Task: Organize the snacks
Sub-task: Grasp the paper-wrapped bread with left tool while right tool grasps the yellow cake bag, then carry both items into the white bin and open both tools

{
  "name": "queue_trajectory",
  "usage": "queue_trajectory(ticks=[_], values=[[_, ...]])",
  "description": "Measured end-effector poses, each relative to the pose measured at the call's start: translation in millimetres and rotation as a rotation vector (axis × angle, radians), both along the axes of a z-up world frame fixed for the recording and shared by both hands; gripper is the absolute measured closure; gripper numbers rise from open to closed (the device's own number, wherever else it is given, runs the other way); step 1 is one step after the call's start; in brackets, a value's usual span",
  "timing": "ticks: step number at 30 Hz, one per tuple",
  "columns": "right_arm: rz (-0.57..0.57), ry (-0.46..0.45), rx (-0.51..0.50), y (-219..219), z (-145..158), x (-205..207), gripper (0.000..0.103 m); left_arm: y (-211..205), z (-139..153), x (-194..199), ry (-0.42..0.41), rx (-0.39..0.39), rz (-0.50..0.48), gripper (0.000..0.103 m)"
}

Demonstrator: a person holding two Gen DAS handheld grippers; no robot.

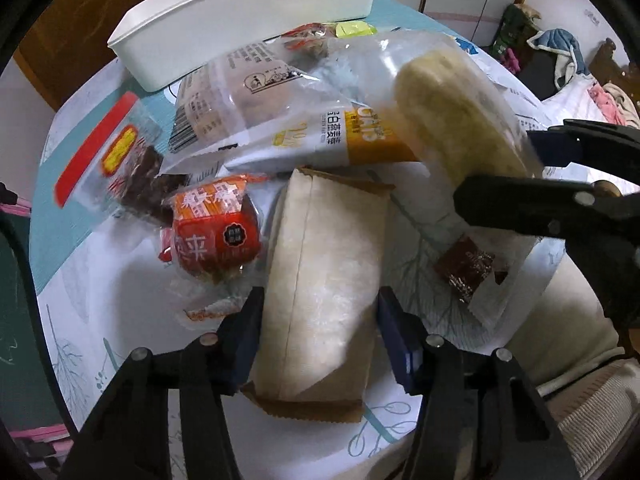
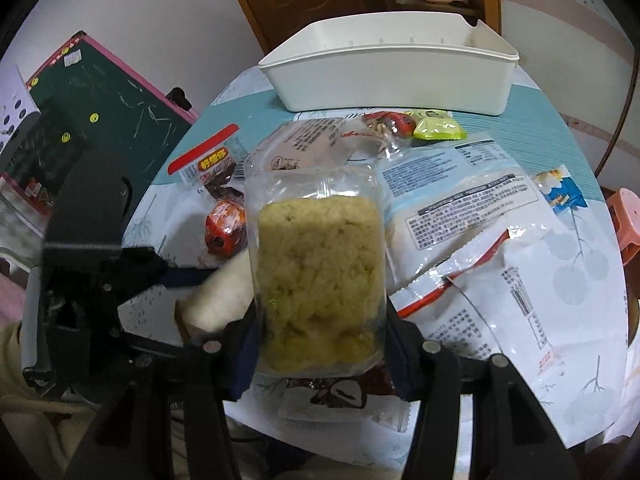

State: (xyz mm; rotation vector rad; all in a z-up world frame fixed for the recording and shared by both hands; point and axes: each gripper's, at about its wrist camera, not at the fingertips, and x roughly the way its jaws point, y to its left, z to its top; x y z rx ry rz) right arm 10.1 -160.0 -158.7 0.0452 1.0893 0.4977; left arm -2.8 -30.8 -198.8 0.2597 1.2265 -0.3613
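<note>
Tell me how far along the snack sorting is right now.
Barely started: the white bin looks empty. In hand: the right claw grips a clear pack of yellowish cake, and the left claw closes on a beige wrapped pack. Left: the orange round snack and other packets on the table.

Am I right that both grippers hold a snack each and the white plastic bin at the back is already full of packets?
Not quite: the white plastic bin is empty, as the right wrist view shows. The left gripper does hold a beige paper-wrapped packet, and the right gripper a clear bag of yellow crumbly snack.
</note>
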Motion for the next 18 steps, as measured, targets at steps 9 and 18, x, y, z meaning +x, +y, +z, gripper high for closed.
queue_trajectory(ticks=[9, 18], values=[[-0.041, -0.031, 0.057, -21, 18, 0, 0.049, 8, 22, -6, -0.017, -0.072, 0.057, 0.051], [-0.076, -0.119, 0.121, -38, 70, 14, 0.049, 11, 124, 13, -0.199, -0.126, 0.121, 0.050]])
